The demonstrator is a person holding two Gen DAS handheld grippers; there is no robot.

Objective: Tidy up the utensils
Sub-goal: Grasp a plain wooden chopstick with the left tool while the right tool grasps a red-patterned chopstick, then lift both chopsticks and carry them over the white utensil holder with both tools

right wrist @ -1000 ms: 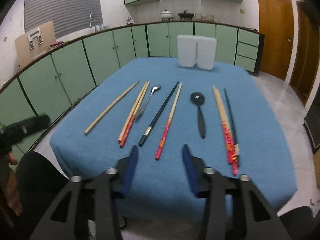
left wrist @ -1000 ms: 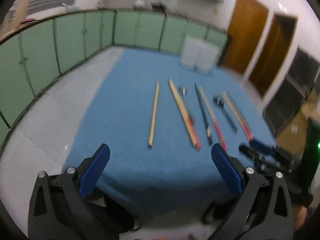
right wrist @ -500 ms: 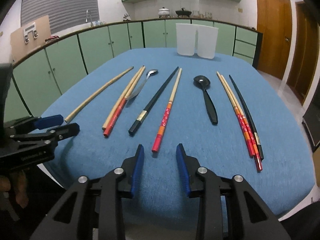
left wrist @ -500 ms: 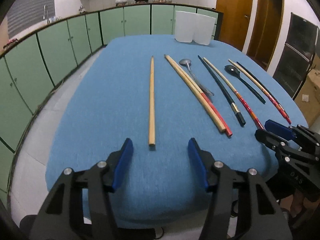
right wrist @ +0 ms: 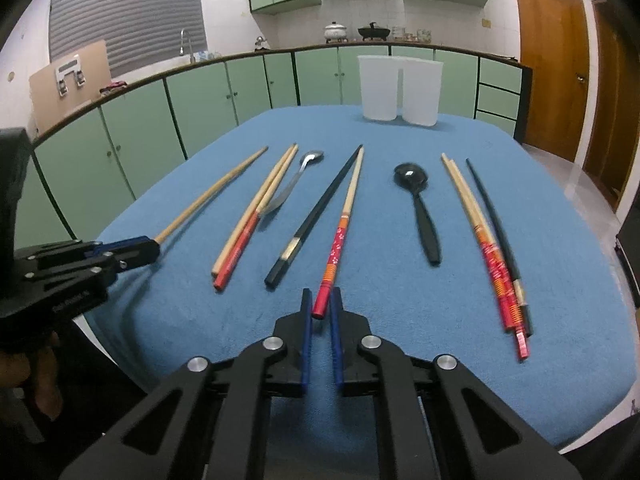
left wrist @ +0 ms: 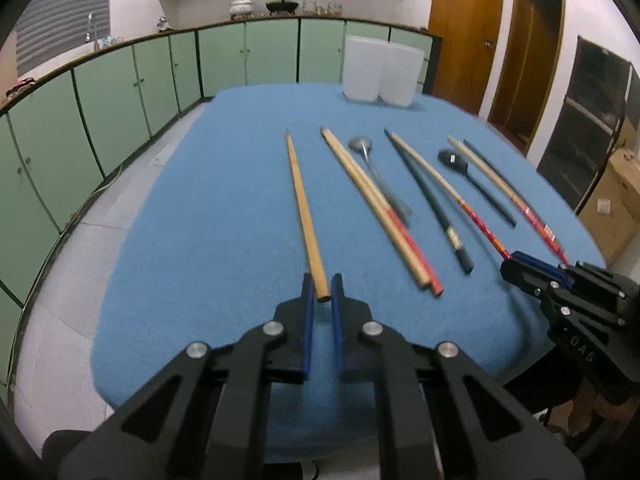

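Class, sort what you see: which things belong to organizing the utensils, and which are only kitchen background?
Job: plain wooden chopstick, red-ended chopstick, black spoon, metal spoon, two white containers.

Background: green cabinets, pots, wooden door.

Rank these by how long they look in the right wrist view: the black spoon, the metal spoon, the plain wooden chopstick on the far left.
1. Plain wooden chopstick, clearly longest, its near end between the left tongs.
2. Black spoon and metal spoon: they look about alike; the metal spoon's handle is partly hidden by the red-ended chopsticks, so no ranking.
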